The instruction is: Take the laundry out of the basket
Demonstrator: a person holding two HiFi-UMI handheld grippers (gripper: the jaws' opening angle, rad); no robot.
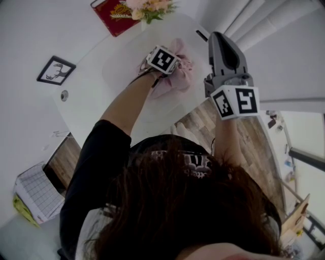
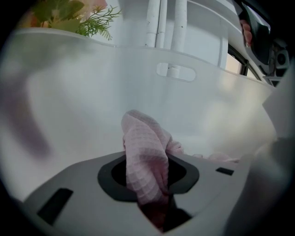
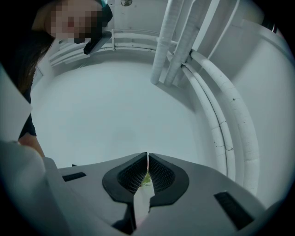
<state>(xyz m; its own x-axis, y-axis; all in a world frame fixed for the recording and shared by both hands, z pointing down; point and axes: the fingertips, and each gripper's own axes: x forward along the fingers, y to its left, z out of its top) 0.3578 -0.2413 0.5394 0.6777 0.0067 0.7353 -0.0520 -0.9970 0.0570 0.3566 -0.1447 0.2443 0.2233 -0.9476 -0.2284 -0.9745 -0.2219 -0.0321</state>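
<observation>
White walls close the room in, and a strip of pale wood-plank floor (image 1: 254,147) runs down the right of the head view. The pink waffle-weave cloth (image 2: 145,156) lies inside the translucent white plastic laundry basket (image 1: 122,66), upper middle of the head view. The left claw (image 2: 148,177) reaches down into the basket and is clamped narrow on a fold of that cloth. In the left gripper view the fold stands up between the black pads, with more pink fabric trailing off to the right. Behind it rises the basket's pale wall, with an oval handle slot (image 2: 176,71) near the rim. The left claw's cube of black-and-white square markers (image 1: 162,59) sits over the cloth in the head view, at the end of a bare forearm in a black sleeve (image 1: 96,162).

The right claw (image 3: 147,173) is held up beside the basket at upper right of the head view, its own marker cube (image 1: 236,101) facing the camera. Its ribbed black pads meet with nothing between them, and it points at a white wall with white lagged pipes (image 3: 179,41).

Above the basket stand pink flowers with green leaves (image 1: 150,7) and a red flat thing with gold print (image 1: 114,15), too small to read. A black-framed antler picture (image 1: 56,70) hangs at left.
</observation>
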